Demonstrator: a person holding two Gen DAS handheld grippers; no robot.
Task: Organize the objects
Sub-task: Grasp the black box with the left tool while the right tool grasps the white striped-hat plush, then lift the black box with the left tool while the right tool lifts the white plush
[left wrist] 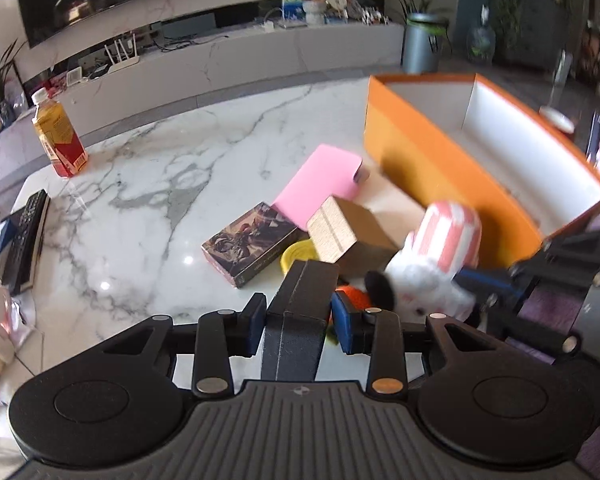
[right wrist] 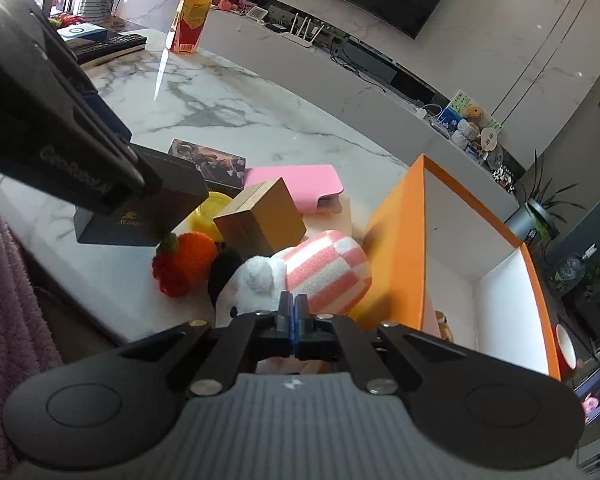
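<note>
My left gripper (left wrist: 298, 322) is shut on a black box (left wrist: 300, 312), held above the table's near edge; it also shows in the right wrist view (right wrist: 140, 204). My right gripper (right wrist: 293, 308) is shut on a white plush toy with a pink-striped hat (right wrist: 300, 276), seen too in the left wrist view (left wrist: 440, 256). An open orange box (left wrist: 440, 168) with a white inside stands at the right (right wrist: 404, 240). On the marble table lie a brown cardboard box (left wrist: 352, 236), a pink case (left wrist: 320, 180), a dark picture box (left wrist: 252, 240), a yellow lid (left wrist: 296, 256) and an orange knitted toy (right wrist: 188, 256).
A juice bottle (left wrist: 60, 136) stands at the table's far left, with a remote (left wrist: 28, 232) and books near it. A TV cabinet (left wrist: 220, 52) with a router runs behind. A purple blanket (right wrist: 8, 300) lies at the near edge.
</note>
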